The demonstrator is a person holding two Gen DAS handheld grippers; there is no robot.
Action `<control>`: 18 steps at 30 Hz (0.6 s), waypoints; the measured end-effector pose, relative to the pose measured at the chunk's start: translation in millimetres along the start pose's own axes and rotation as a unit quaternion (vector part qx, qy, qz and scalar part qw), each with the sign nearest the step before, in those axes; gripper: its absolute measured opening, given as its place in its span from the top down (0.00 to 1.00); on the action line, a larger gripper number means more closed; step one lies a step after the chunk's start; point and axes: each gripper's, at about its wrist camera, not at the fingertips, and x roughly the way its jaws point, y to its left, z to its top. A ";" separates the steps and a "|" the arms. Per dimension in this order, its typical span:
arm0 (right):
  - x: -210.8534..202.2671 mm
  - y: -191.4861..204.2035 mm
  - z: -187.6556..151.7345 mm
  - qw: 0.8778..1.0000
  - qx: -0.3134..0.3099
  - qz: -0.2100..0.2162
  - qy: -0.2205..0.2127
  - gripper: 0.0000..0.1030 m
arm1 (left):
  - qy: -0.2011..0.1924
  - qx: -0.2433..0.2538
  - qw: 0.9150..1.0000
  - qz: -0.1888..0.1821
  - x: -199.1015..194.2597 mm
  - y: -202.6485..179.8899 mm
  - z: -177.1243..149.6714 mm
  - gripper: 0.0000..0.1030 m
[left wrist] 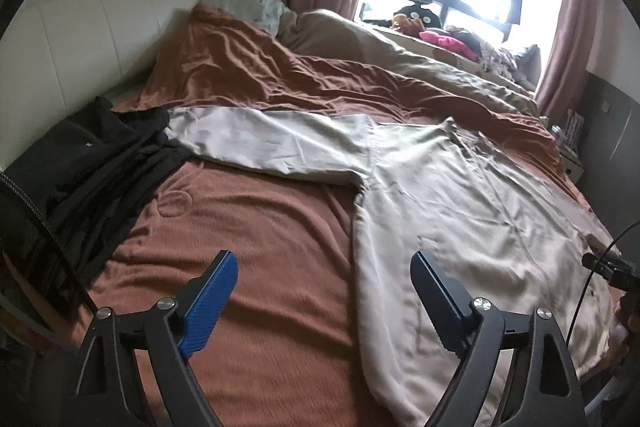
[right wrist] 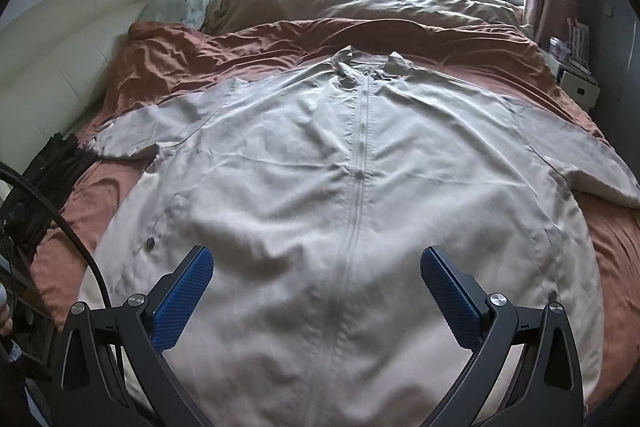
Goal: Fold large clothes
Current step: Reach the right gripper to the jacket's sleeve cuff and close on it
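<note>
No fold was made yet: the coat (right wrist: pixel 352 163) lay spread front-up on the bed (right wrist: pixel 624 251), collar far, both sleeves out sideways, all folding left. It looked thin, beige, lightly creased, apparently zipped. Both the left gripper (left wrist: pixel 324 291) and right gripper (right wrist: pixel 318 287) stood apart, empty, above its near hem.

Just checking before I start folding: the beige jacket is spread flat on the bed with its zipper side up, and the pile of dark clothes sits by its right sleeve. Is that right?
One detail is wrong. The dark clothes lie by the left sleeve, not the right, as the left wrist view shows. The beige jacket is indeed spread flat on the bed, zipper up.
</note>
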 end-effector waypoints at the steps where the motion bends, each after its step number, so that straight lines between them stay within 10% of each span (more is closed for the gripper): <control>1: 4.8 1.7 4.2 1.000 -0.001 0.000 0.002 0.00 | 0.002 -0.003 1.000 0.001 6.4 4.1 4.6 0.15; 18: 125.5 47.4 76.0 0.999 -0.017 0.018 0.034 0.00 | 0.061 -0.057 0.996 -0.001 136.8 76.7 74.9 0.20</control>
